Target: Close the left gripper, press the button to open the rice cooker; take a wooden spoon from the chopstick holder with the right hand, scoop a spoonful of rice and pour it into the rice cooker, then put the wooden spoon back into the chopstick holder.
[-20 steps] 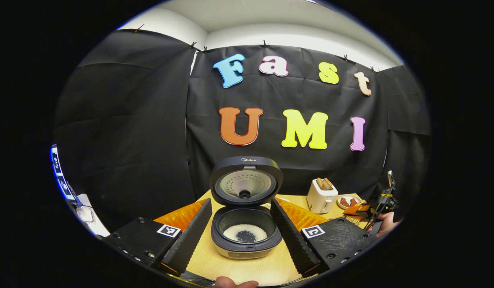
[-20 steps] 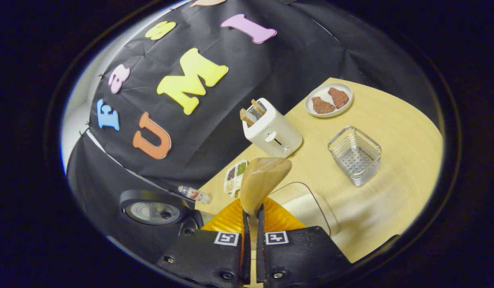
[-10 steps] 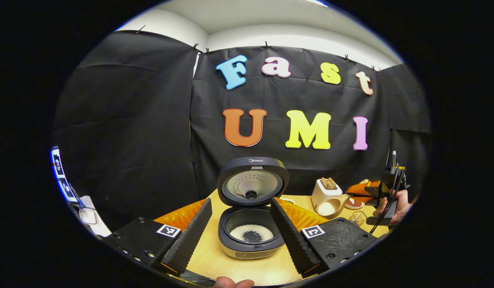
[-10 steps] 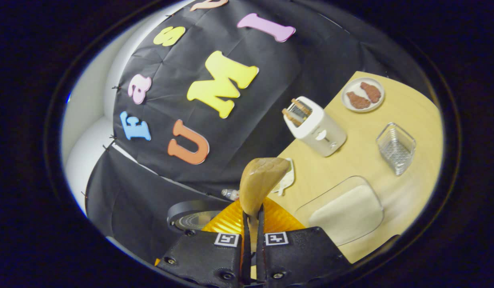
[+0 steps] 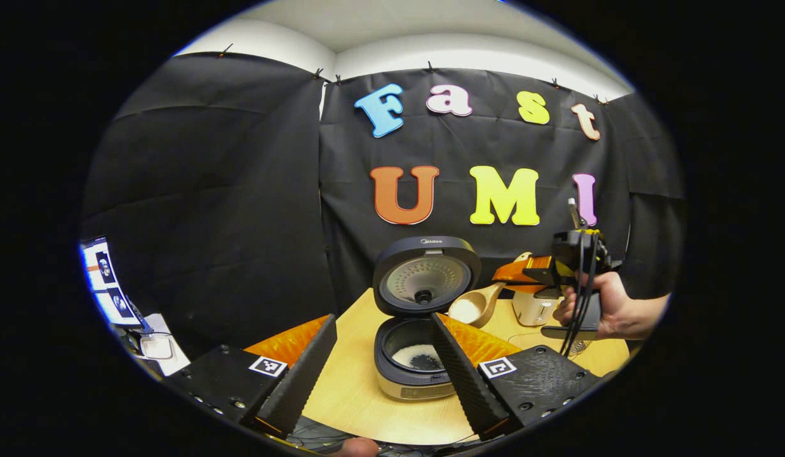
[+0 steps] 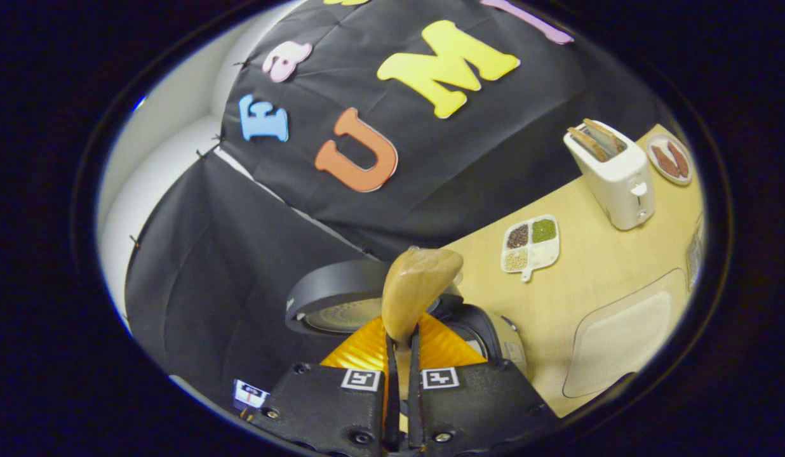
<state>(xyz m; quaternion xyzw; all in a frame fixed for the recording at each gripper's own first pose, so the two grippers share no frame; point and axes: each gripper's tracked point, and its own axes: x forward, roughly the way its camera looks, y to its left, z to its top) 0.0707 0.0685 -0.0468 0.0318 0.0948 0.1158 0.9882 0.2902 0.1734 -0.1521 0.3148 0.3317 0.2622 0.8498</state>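
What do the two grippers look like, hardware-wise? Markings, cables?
Left gripper: black housings, each with a square black-and-white tag, ridged fingers, orange ribbed parts behind. Right gripper: same black housings, tags and orange ribbing; from the left gripper view black and yellow cables hang off it.

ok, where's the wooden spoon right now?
Clamped in the right gripper: in the left gripper view the wooden spoon hangs right of the open rice cooker, its bowl beside the raised lid.

Recording booth: black cloth wall (image 5: 208, 190)
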